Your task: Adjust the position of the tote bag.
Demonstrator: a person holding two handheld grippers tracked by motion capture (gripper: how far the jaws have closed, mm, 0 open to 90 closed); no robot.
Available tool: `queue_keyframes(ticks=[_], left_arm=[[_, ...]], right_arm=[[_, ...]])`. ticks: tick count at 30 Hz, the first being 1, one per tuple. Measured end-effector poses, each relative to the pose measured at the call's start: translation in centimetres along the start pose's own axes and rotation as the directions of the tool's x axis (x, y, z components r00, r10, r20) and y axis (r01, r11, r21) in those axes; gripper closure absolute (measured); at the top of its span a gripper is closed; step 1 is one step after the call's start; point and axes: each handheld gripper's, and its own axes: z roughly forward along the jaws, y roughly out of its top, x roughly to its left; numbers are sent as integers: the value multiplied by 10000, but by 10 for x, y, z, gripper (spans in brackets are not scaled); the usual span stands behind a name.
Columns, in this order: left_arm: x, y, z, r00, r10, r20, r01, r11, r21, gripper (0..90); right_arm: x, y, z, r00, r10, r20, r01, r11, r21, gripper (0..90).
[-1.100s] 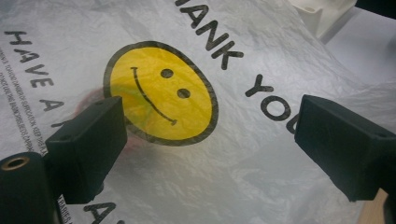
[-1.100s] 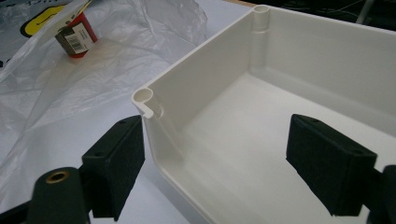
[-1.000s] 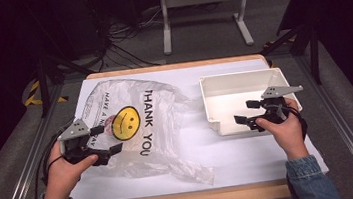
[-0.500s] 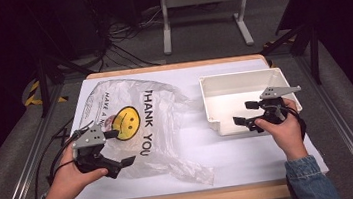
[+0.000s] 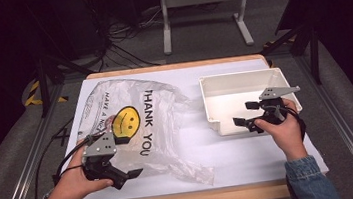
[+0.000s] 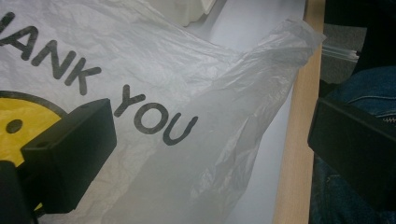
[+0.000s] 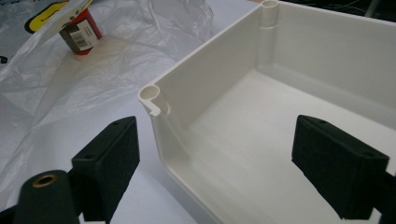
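Nothing moved yet, I judge: my left tongs (image 5: 122, 170) gape over the plastic bag (image 5: 165, 126), my right tongs (image 5: 246, 113) gape at the empty white bin (image 5: 210, 106), red container (image 7: 80, 29) inside the bag.

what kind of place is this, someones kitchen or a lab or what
Probably a lab or recording workspace, not a kitchen: a paper-covered table in a dark room, loose cables on the floor beyond it, and a person working with a left gripper and a right gripper.
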Motion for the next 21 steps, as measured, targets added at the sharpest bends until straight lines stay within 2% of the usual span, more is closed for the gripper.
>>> queue_keyframes(ticks=[1,3,4,6,8,10,15,18,21], left_arm=[[0,0,0,10000,0,0,0,10000,0,21],[-1,-1,6,9999,97,65,-100,9994,338,21],[-1,-1,6,9999,97,65,-100,9994,338,22],[1,-3,10,10000,58,-34,-56,9981,614,25],[3,-5,12,9998,82,-180,-65,9958,913,31],[6,-7,13,9980,337,-530,-269,9919,1245,41],[14,-11,13,9970,152,-753,-59,9924,1227,85],[17,-15,13,9977,-1,-671,90,9912,1317,177],[19,-15,12,9967,-231,-773,316,9933,1107,270]], right_arm=[[0,0,0,10000,18,11,-18,10000,-11,147],[0,0,0,10000,7,16,-7,10000,-21,145],[0,0,0,10000,7,16,-7,10000,-21,145],[0,0,0,10000,-2,13,2,10000,0,142],[0,-1,1,10000,32,21,-32,10000,11,132],[-1,-1,1,10000,23,80,-23,10000,-2,123],[-2,-1,1,9998,105,149,-104,9999,-91,110],[-2,-1,2,9999,116,123,-115,9999,-92,108],[-2,-2,3,9999,96,109,-95,9999,-73,105]])
